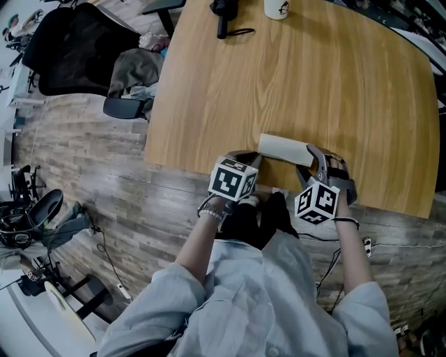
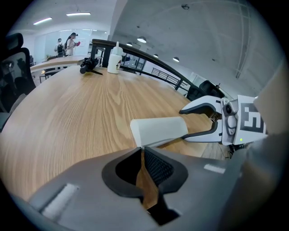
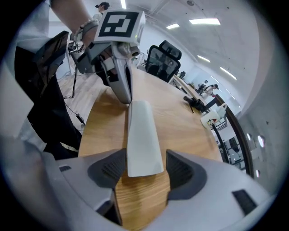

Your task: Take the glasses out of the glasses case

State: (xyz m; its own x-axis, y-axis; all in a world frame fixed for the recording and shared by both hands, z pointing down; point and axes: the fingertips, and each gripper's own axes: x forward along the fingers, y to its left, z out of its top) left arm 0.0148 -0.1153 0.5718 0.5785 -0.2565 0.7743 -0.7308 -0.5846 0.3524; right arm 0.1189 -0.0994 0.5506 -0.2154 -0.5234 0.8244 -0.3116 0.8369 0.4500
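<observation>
A white glasses case (image 1: 282, 148) lies closed on the wooden table (image 1: 293, 77), near its front edge. My right gripper (image 1: 317, 162) is at the case's right end. In the right gripper view its jaws stand open, with the case's end (image 3: 142, 135) between the pads of the right gripper (image 3: 145, 159) and a thin gap on each side. My left gripper (image 1: 252, 159) sits at the case's left end. Its jaws (image 2: 142, 151) are shut with nothing in them, and the case (image 2: 158, 130) lies just beyond the tips. No glasses are visible.
At the table's far edge stand a white cup (image 1: 277, 7) and a black device (image 1: 223, 17). A dark office chair (image 1: 77, 49) with clothes on it is on the left, off the table. The table's front edge (image 1: 209, 173) runs right under both grippers.
</observation>
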